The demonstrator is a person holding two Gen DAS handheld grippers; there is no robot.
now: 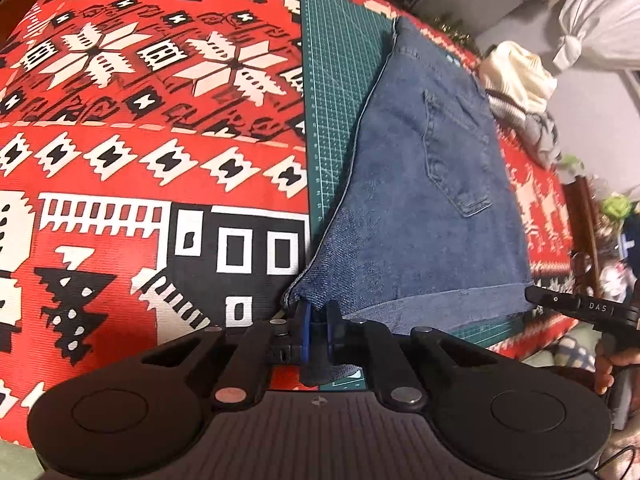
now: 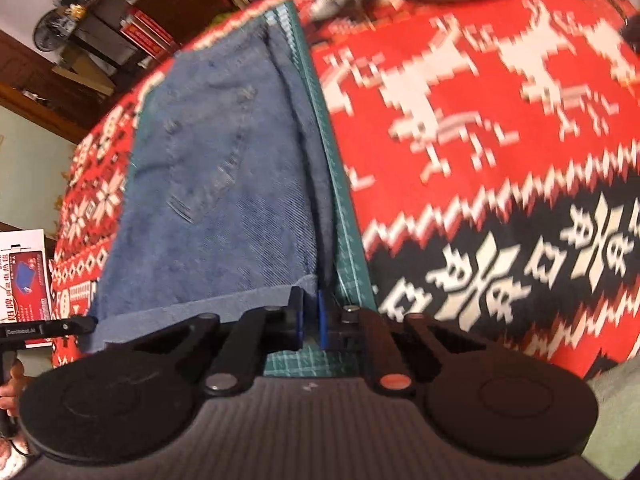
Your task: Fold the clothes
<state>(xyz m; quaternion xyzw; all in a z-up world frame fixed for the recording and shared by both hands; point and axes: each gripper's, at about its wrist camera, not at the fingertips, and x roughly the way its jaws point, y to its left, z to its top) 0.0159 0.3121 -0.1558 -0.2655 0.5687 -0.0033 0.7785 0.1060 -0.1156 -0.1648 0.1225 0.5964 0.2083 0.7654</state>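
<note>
Folded blue jeans (image 1: 420, 208) lie on a green cutting mat (image 1: 340, 92), back pocket facing up. My left gripper (image 1: 318, 320) is shut on the near left corner of the denim, which is lifted and bunched between the blue pads (image 1: 306, 328). In the right wrist view the jeans (image 2: 224, 184) stretch away along the mat (image 2: 344, 216). My right gripper (image 2: 310, 316) sits at their near right hem corner, jaws nearly together with the hem edge running in at the tips. That gripper's black finger (image 1: 560, 304) also shows at the denim's right corner.
A red, white and black patterned cloth (image 1: 140, 140) covers the table. A pile of cream and grey clothes (image 1: 520, 92) lies beyond the jeans on the right. Shelves with boxes (image 2: 120, 28) stand past the far edge. A hand (image 1: 608, 368) grips the right tool.
</note>
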